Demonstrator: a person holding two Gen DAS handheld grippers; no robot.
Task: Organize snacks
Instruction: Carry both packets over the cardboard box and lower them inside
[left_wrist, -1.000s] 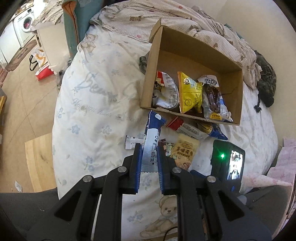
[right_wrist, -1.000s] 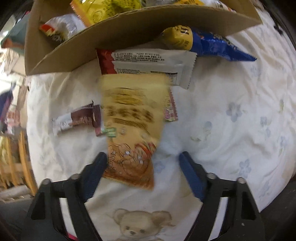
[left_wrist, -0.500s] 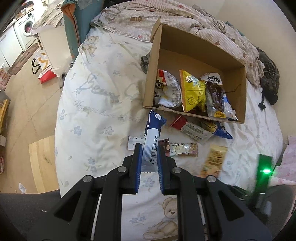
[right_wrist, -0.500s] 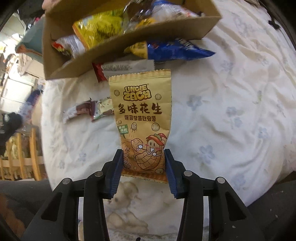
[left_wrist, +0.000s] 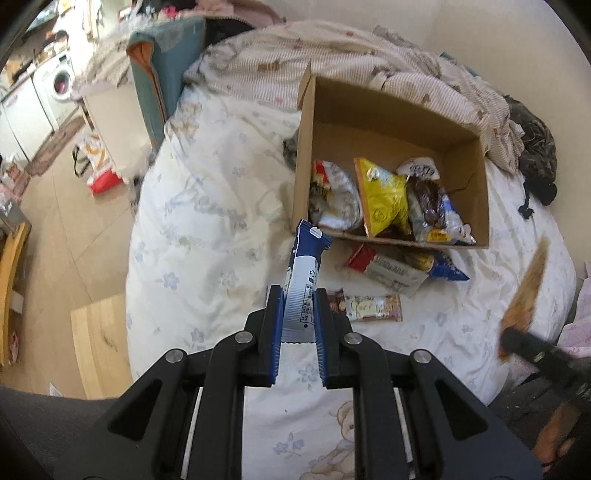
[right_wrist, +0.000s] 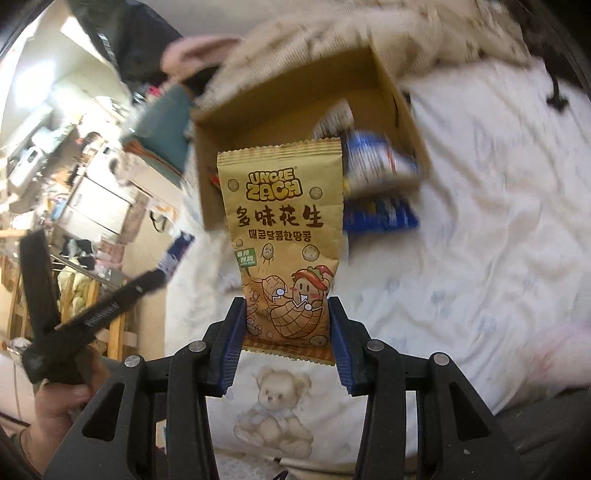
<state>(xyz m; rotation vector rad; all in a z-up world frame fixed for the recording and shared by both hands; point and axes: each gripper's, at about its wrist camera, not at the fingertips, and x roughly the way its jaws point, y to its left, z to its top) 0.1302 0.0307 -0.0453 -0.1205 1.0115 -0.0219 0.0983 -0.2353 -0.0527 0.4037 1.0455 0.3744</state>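
My left gripper (left_wrist: 298, 314) is shut on a blue and white snack stick (left_wrist: 304, 273), held upright above the bed, short of the cardboard box (left_wrist: 306, 140). The box holds several snack bags, among them a yellow one (left_wrist: 384, 199). My right gripper (right_wrist: 287, 325) is shut on a tan Uncle Zach peanut bag (right_wrist: 284, 236), lifted off the bed in front of the box (right_wrist: 280, 110). The peanut bag shows blurred at the right of the left wrist view (left_wrist: 524, 295). The left gripper also shows at the left of the right wrist view (right_wrist: 110, 302).
Loose snacks lie on the white bedspread (left_wrist: 207, 221) before the box: a red and white packet (left_wrist: 388, 267), a blue and yellow bag (left_wrist: 443, 267), a small pink bar (left_wrist: 369, 308). A crumpled quilt (left_wrist: 332, 55) lies behind the box. The floor (left_wrist: 55, 221) is to the left.
My right gripper closed on the peanut bag and lifted it off the bed, swinging up to face the box. My left gripper kept hold of the blue stick and barely moved.
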